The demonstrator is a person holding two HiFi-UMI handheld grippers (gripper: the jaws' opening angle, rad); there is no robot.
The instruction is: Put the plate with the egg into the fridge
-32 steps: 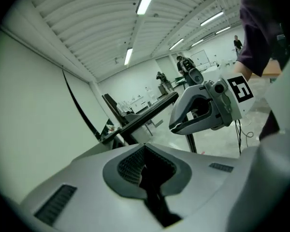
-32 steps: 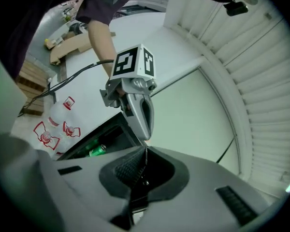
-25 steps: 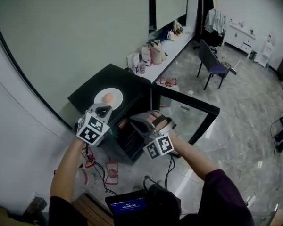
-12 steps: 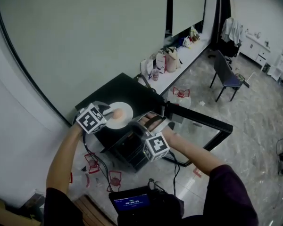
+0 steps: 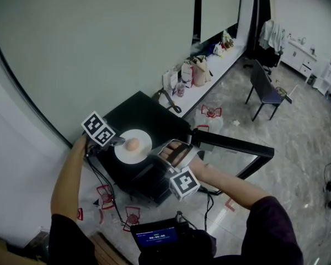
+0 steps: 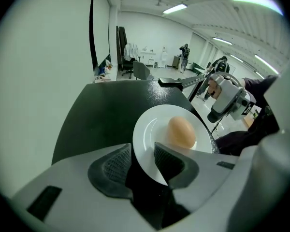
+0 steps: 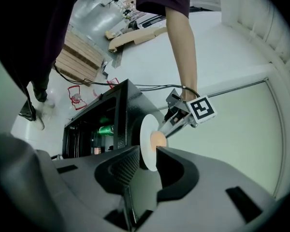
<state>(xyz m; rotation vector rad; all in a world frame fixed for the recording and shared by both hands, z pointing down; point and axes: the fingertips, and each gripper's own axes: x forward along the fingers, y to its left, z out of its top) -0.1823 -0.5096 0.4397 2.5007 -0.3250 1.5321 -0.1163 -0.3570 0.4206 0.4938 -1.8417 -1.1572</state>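
L gripper jaws straddle plate rim | fridge inside dim, mostly hidden

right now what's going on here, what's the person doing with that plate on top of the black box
A person holds a hand-held gripper in each hand at a small black fridge whose door stands open. A white plate with an egg sits on the fridge's top. The left hand-held gripper has its jaws apart on either side of the plate's near rim. The right hand-held gripper is open and empty, held by the fridge's open front. The plate is not yet inside.
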